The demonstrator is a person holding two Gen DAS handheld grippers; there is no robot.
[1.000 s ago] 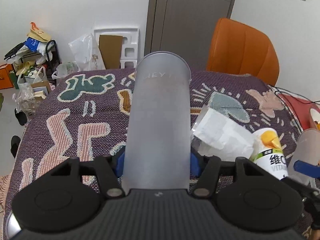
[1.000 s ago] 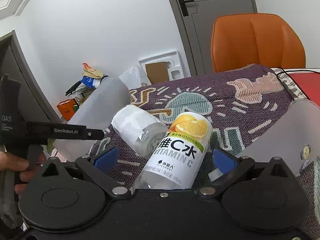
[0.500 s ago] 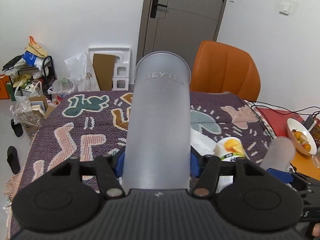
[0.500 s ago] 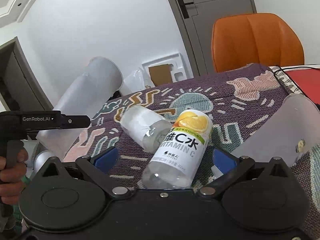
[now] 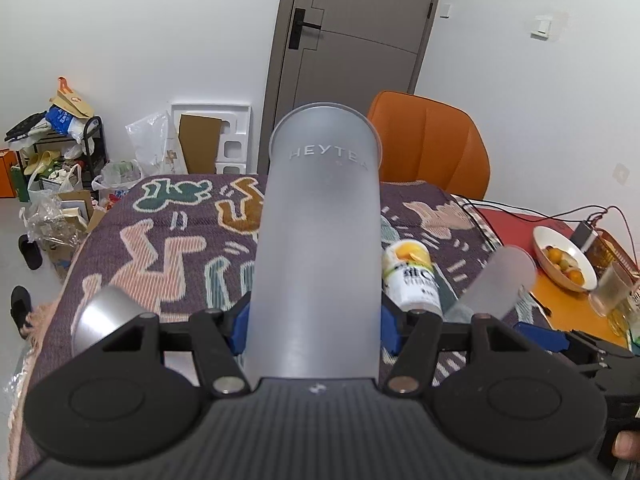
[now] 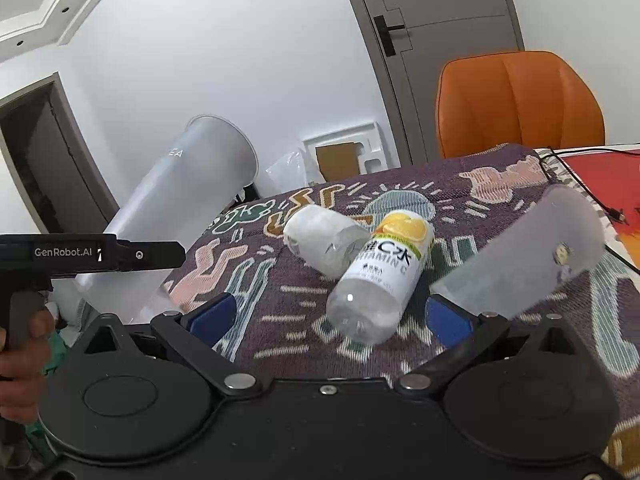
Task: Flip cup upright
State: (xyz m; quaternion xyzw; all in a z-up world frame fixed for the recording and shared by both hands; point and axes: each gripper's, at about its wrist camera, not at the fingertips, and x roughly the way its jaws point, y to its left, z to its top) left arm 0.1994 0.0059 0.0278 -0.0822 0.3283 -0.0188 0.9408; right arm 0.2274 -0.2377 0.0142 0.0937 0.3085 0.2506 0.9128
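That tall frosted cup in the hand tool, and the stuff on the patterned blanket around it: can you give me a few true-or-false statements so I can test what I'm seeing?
1. The left gripper is closed on the frosted cup. True.
2. The cup's open rim rests on the blanket. False: the cup is in the air, tilted, its rim pointing up and away.
3. The vitamin C bottle stands upright. False: it lies on its side on the blanket.
4. The right gripper grips that bottle. False: its jaws are wide apart around nothing.
5. An orange chair stands behind the blanket. True.
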